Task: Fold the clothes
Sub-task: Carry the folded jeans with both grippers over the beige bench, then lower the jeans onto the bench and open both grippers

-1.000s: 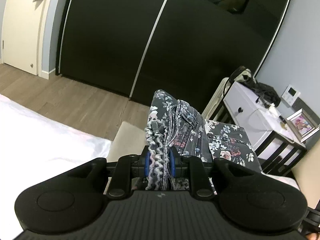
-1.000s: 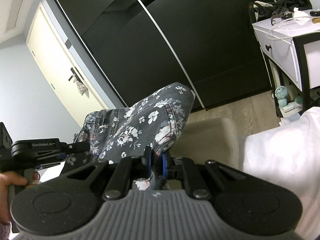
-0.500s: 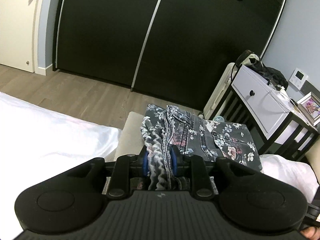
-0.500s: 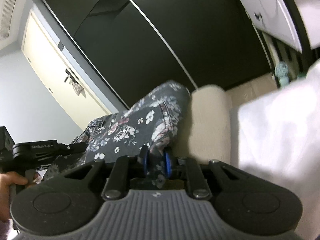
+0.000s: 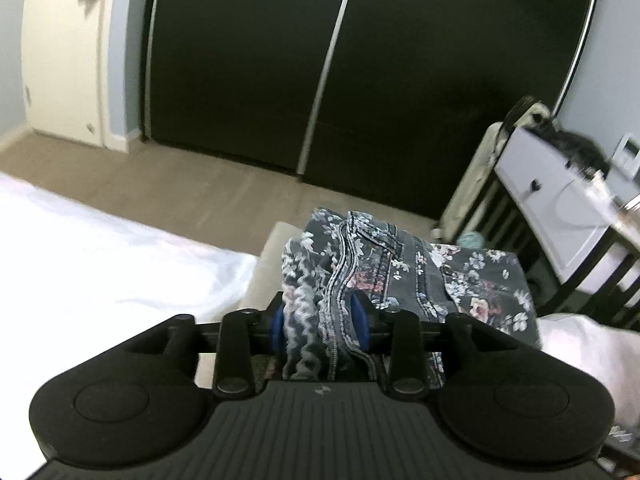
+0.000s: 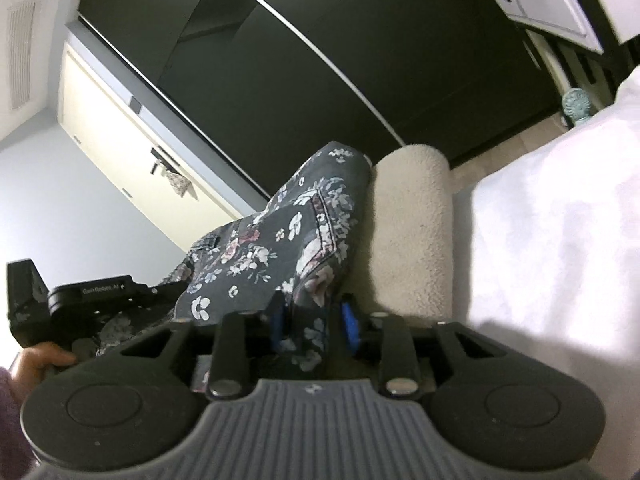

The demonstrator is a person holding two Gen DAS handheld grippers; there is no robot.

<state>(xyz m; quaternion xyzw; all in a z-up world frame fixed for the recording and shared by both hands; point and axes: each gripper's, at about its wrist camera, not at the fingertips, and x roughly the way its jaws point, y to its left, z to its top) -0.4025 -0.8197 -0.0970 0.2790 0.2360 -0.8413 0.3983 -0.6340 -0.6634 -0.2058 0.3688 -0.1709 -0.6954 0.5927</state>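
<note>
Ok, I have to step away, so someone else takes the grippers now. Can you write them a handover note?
Left gripper: shut on the waistband edge of the floral jeans.
Right gripper: shut on another edge of the same jeans.
The jeans hang bunched between both grippers, above the beige bench beside the white bed.
Done: the garment is gripped at two points.
Left: lay it flat, fold it, set it down.

In the left wrist view, we cannot see where the floral jeans (image 5: 400,268) end below the left hand-held gripper (image 5: 320,322); its black body covers them. The items atop the white desk (image 5: 560,204) are smeared by blur, and the frame cuts that desk off. In the right wrist view, the person's hand (image 6: 38,362) is cropped at the edge.
</note>
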